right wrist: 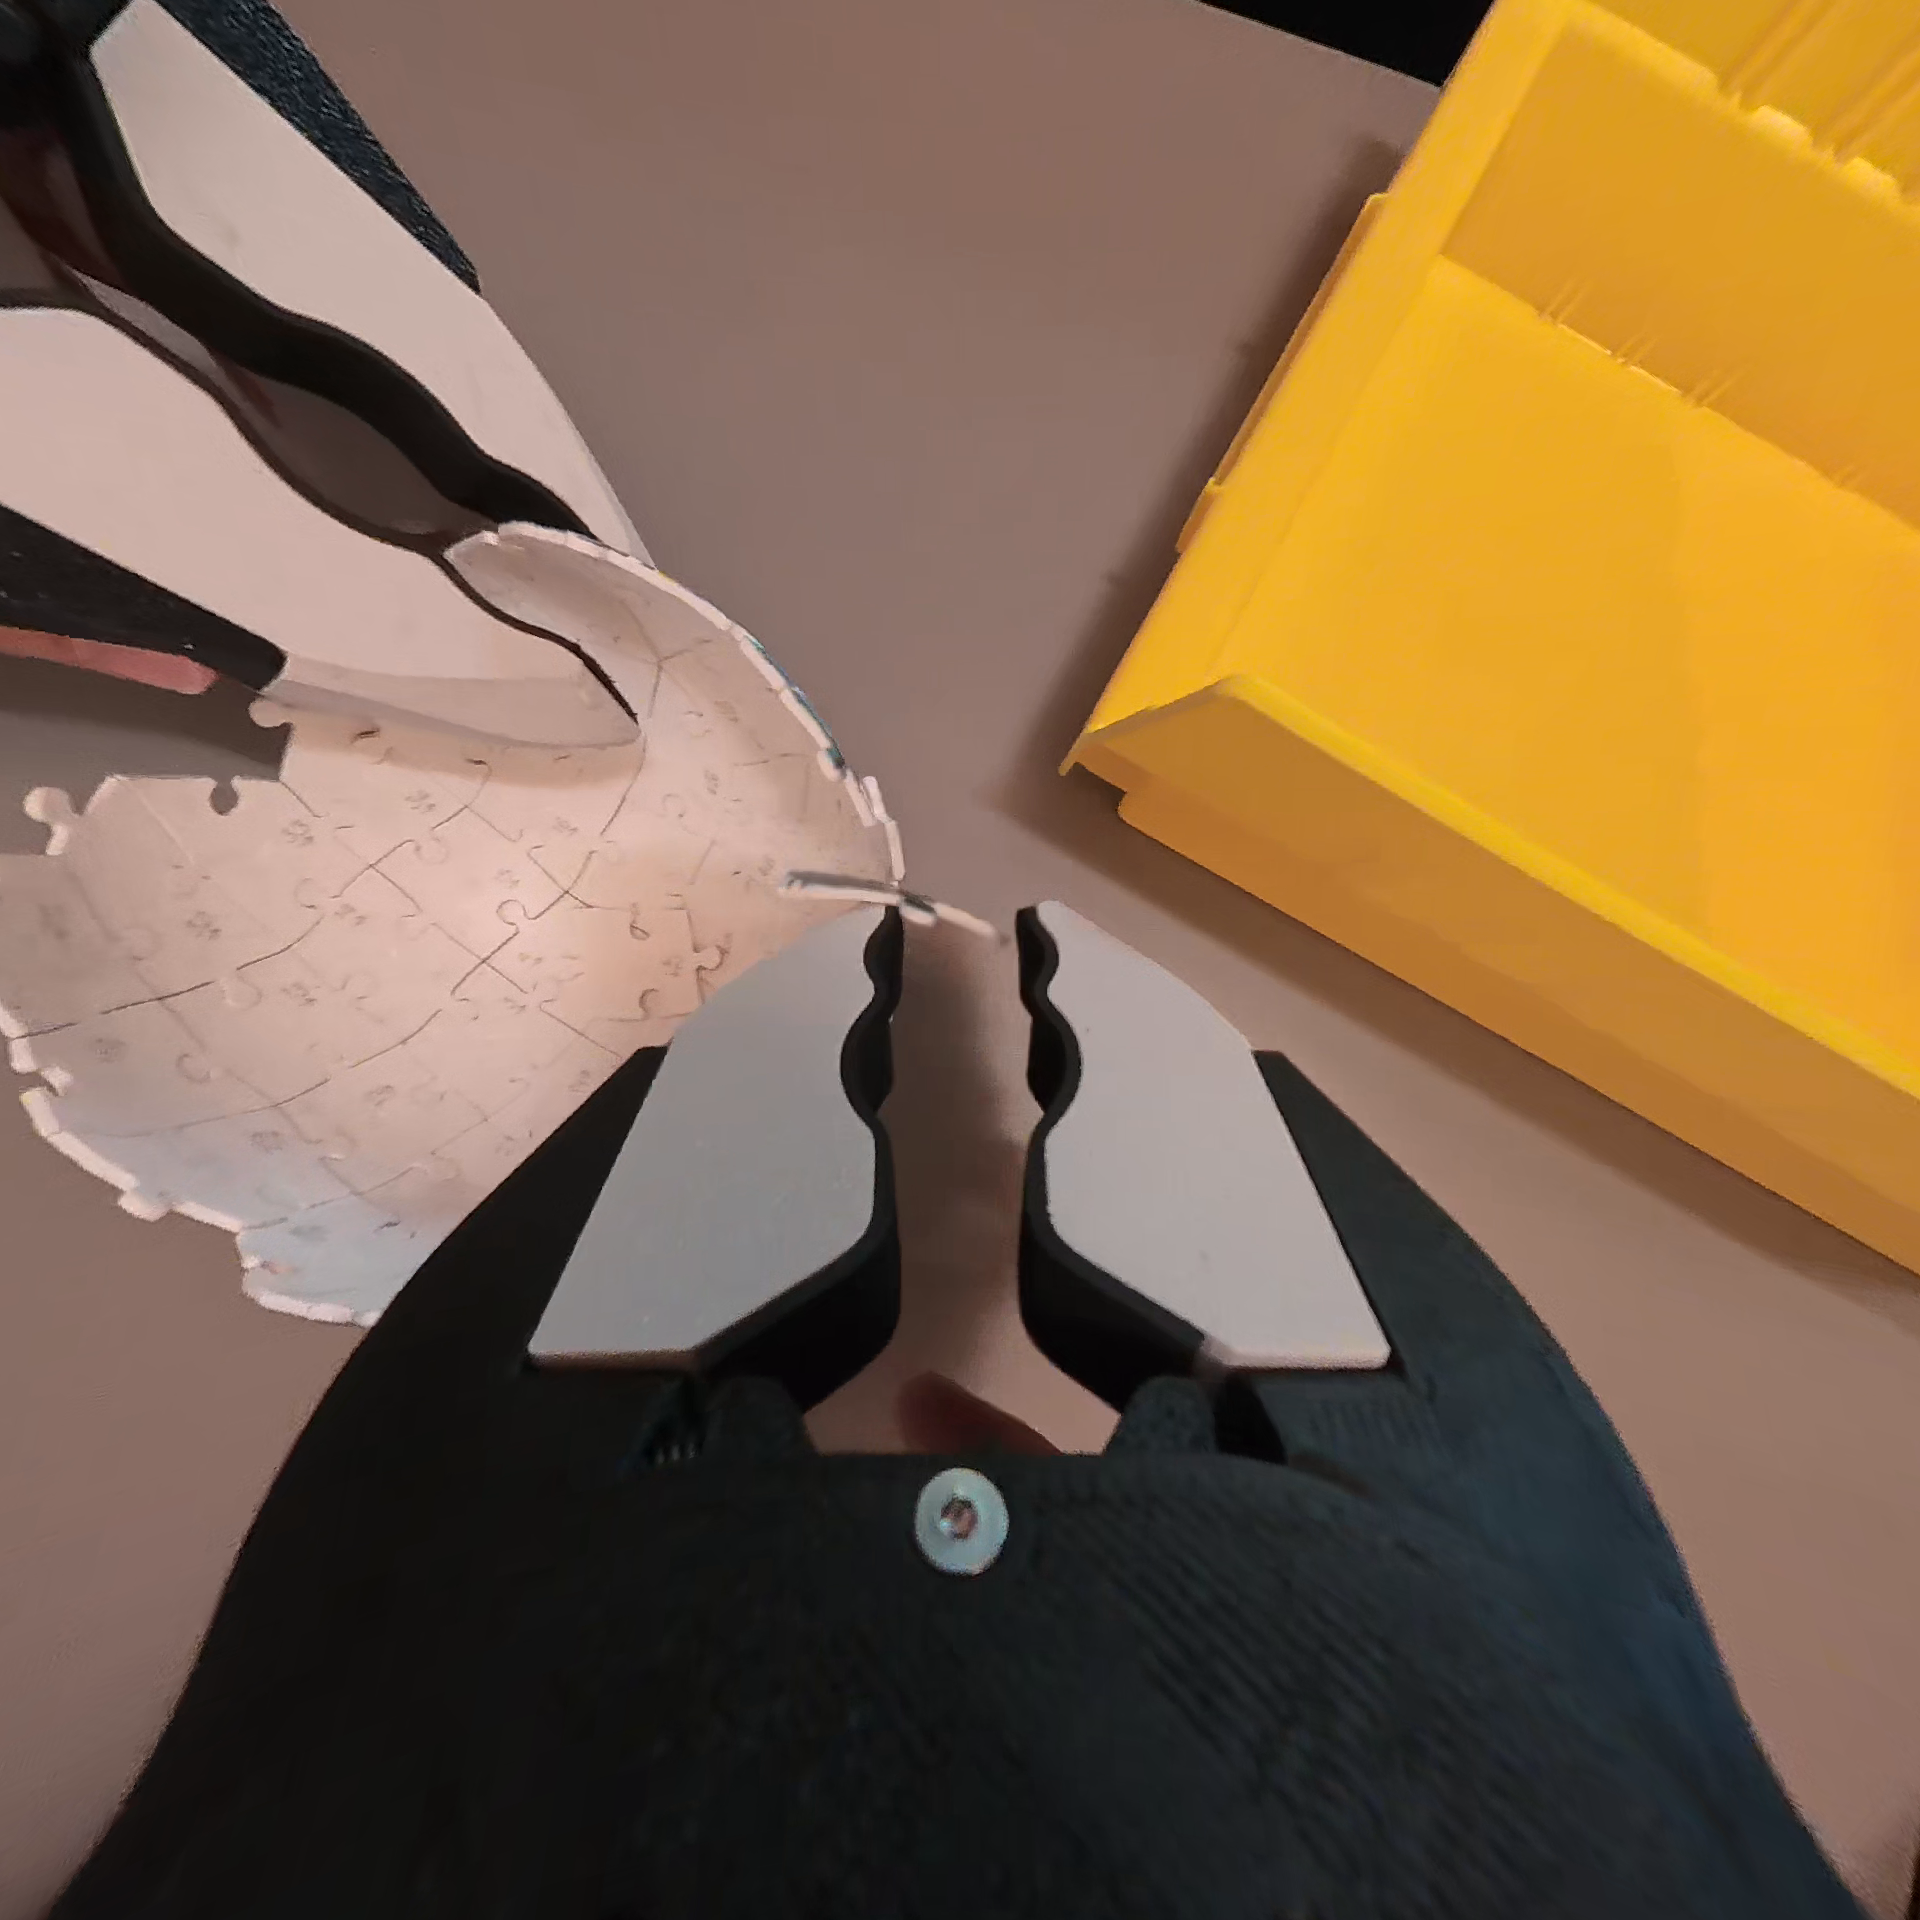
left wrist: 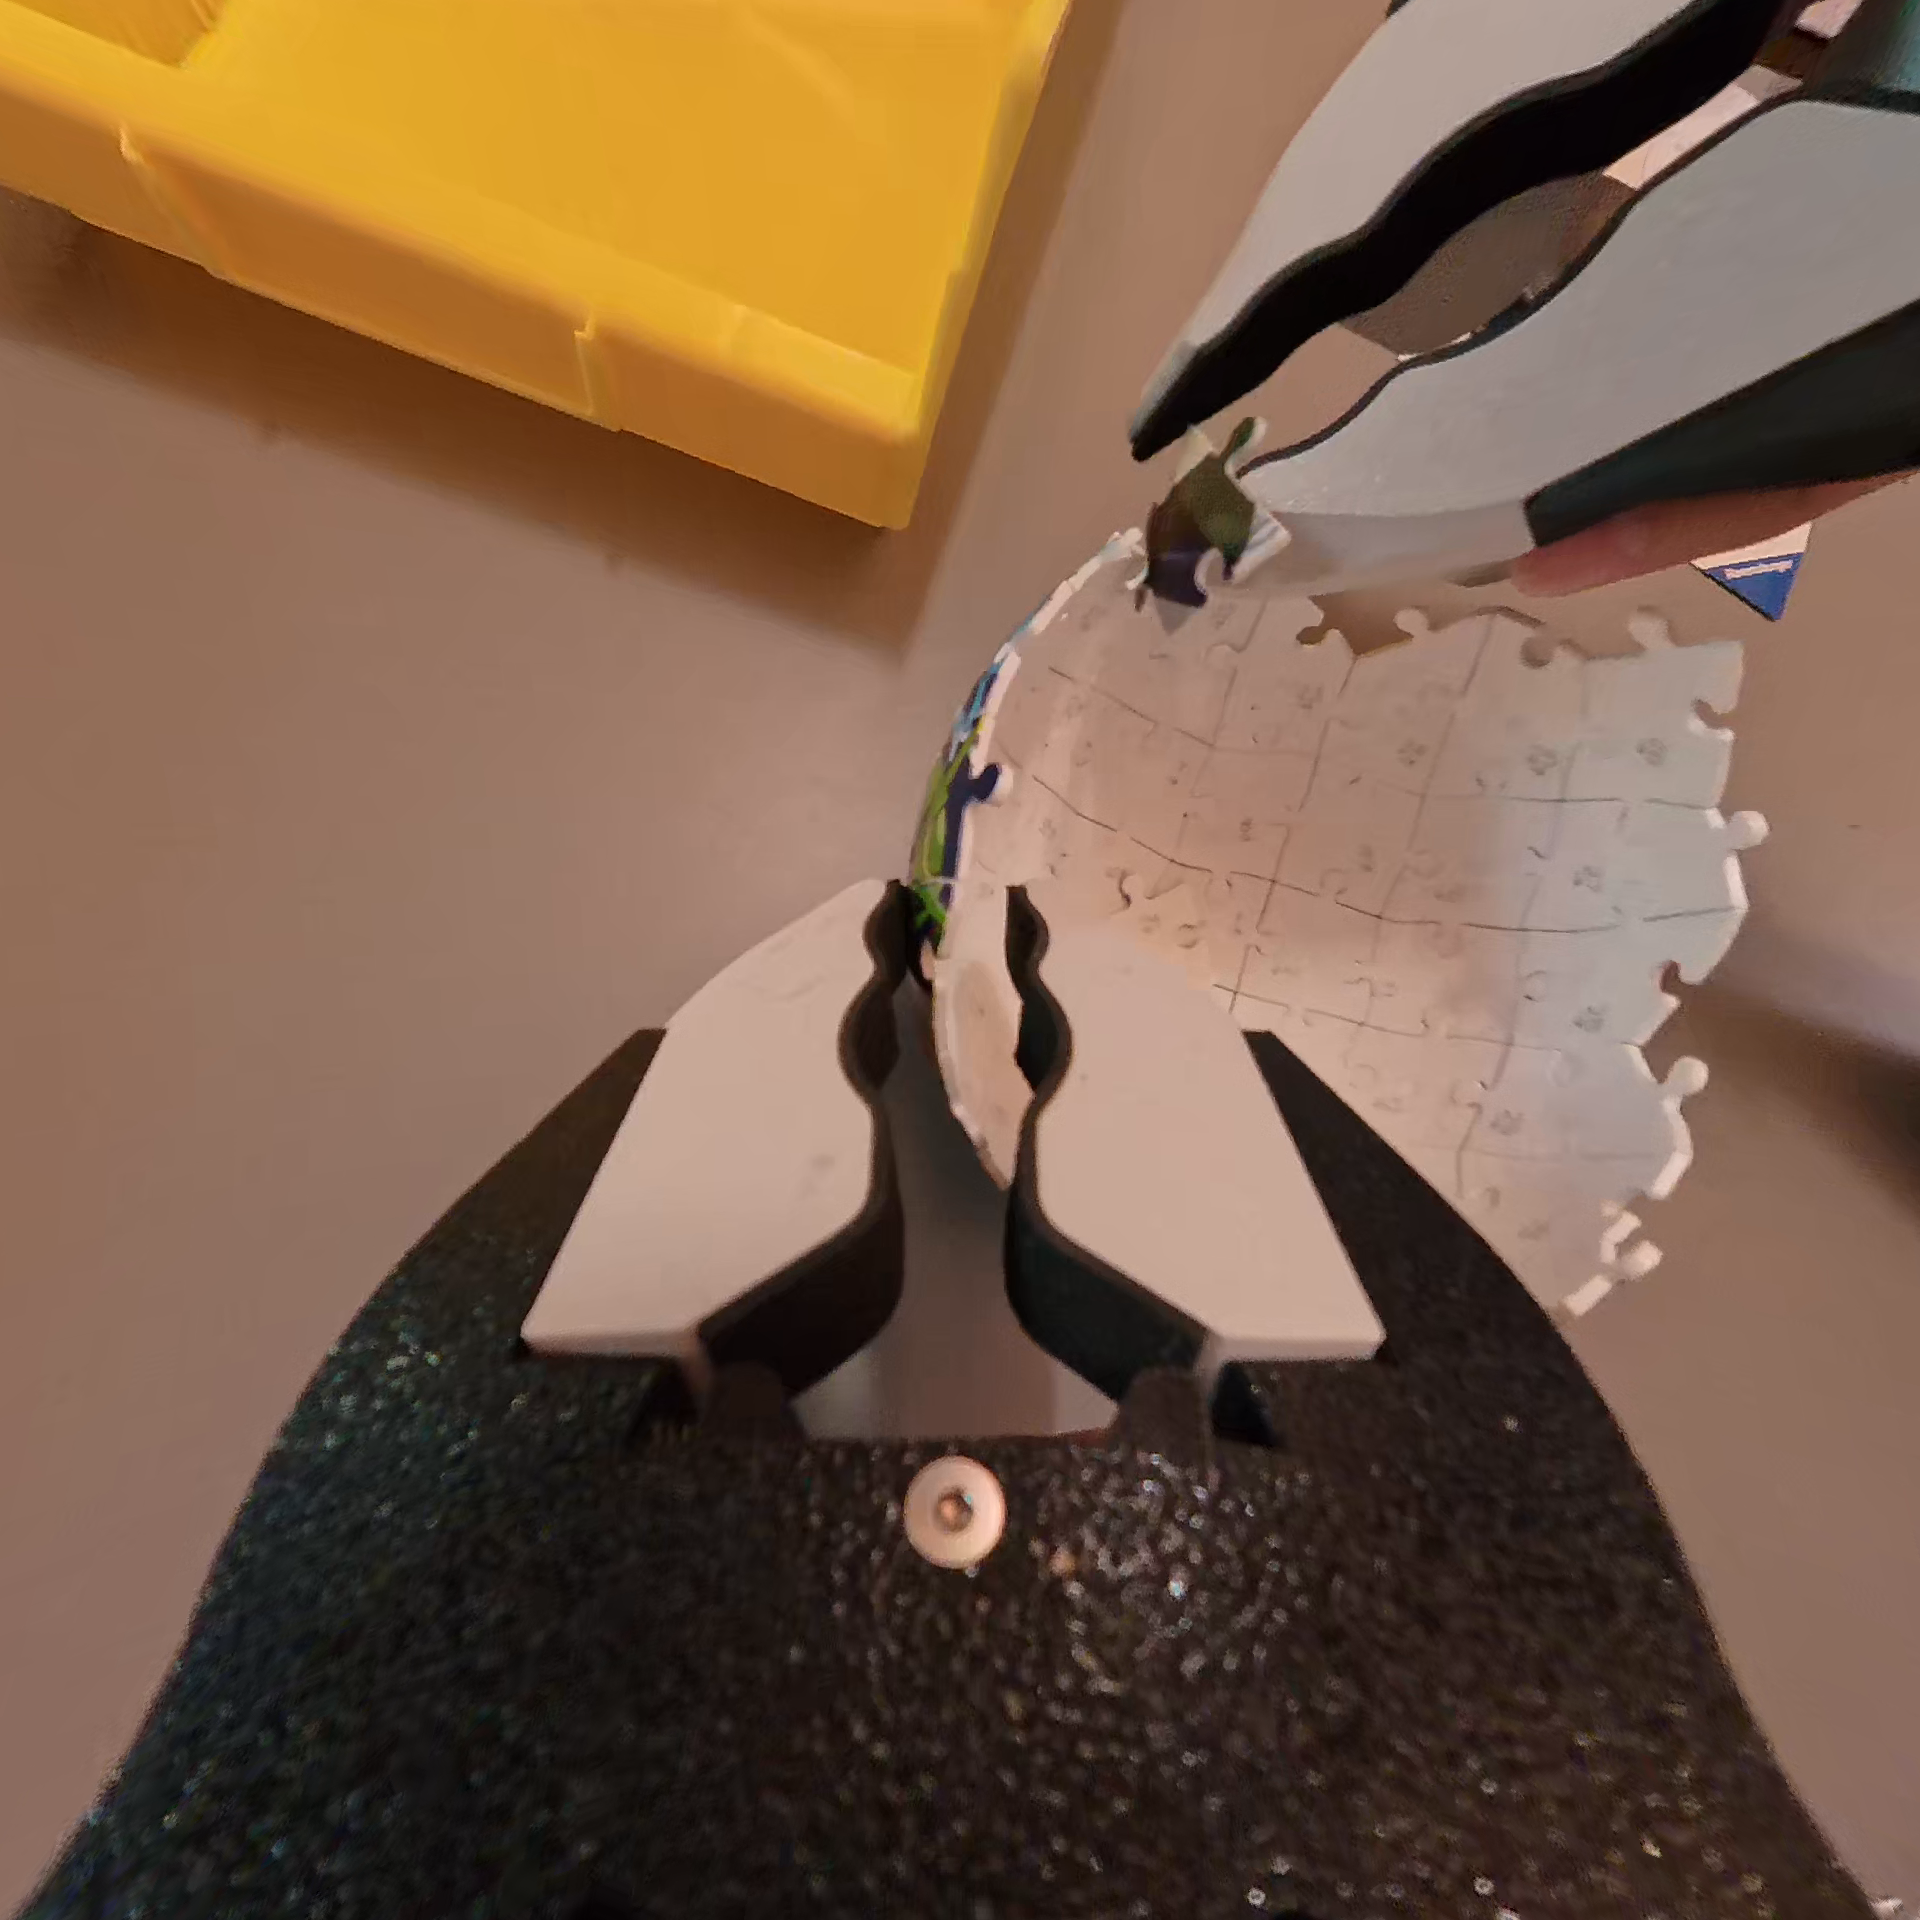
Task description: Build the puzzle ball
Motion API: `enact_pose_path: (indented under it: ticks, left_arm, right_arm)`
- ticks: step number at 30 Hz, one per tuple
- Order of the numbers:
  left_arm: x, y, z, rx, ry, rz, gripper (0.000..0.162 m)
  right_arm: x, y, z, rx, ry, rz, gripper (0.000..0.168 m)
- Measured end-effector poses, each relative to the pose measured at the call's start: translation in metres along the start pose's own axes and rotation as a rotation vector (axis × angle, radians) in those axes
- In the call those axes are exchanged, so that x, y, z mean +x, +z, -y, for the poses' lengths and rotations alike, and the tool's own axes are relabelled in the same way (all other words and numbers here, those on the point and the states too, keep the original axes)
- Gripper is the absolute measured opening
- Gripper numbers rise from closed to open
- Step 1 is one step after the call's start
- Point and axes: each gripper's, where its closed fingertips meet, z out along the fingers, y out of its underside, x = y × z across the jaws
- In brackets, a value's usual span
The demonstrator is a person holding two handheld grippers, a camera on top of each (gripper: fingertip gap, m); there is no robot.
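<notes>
Left gripper (left wrist: pixel 951 904) pinches the half-built puzzle ball (left wrist: pixel 1403 914) by its rim; yellow bin (left wrist: pixel 582 239) sits nearby on the table (left wrist: pixel 364 831). Right gripper (right wrist: pixel 958 920) pinches a loose piece (left wrist: pixel 1195 525) at the ball's top edge. Only the left view shows the piece's dark printed face, w/ a fingertip (left wrist: pixel 1621 545) behind.

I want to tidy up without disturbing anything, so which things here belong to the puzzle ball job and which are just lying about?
In the job: half-built ball, held by the left gripper; loose piece, in the right gripper at the ball's rim.
Lying about: yellow bin; blue box, only a corner showing.
</notes>
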Motion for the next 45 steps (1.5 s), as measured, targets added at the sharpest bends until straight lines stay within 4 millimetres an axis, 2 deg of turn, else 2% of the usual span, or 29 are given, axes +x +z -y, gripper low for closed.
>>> enact_pose_path:
  ticks: [9,15,18,22,29,34,37,39,43,45]
  left_arm:
    - [0.0,0.0,0.0,0.003,-0.01,-0.006,0.017]
    - [0.0,-0.001,0.001,0.009,0.012,-0.002,0.013]
    - [-0.002,-0.001,0.001,0.012,0.054,0.02,0.005]
    - [-0.002,0.0,0.001,0.011,0.083,0.029,0.004]
    - [0.0,0.0,0.001,0.016,0.082,0.014,0.004]
    - [0.0,0.001,0.001,0.018,0.091,0.007,0.004]
    - [0.001,0.002,0.001,0.018,0.093,-0.002,0.007]
    - [0.001,0.002,0.0,0.015,0.082,-0.01,0.014]
    - [0.002,0.002,-0.001,0.005,0.058,-0.029,0.016]
    - [0.004,0.002,-0.001,0.008,0.051,-0.042,0.01]
  right_arm:
    - [-0.005,0.0,0.001,0.001,-0.107,0.014,0.015]
    - [-0.004,-0.011,-0.009,-0.071,-0.239,-0.036,0.031]
    - [-0.01,-0.022,0.0,-0.029,-0.271,-0.054,0.037]
    - [-0.02,-0.031,0.016,0.074,-0.232,-0.011,0.037]
    - [-0.026,-0.021,0.008,0.011,-0.26,-0.006,0.047]
    - [-0.025,-0.006,0.005,-0.02,-0.279,-0.021,0.045]
    - [-0.02,0.001,-0.001,-0.053,-0.25,-0.027,0.037]
    - [-0.017,0.003,-0.006,-0.069,-0.229,-0.034,0.033]
    - [-0.025,0.003,-0.007,-0.054,-0.222,0.004,0.018]
    - [-0.027,0.004,-0.004,-0.029,-0.236,0.007,0.02]
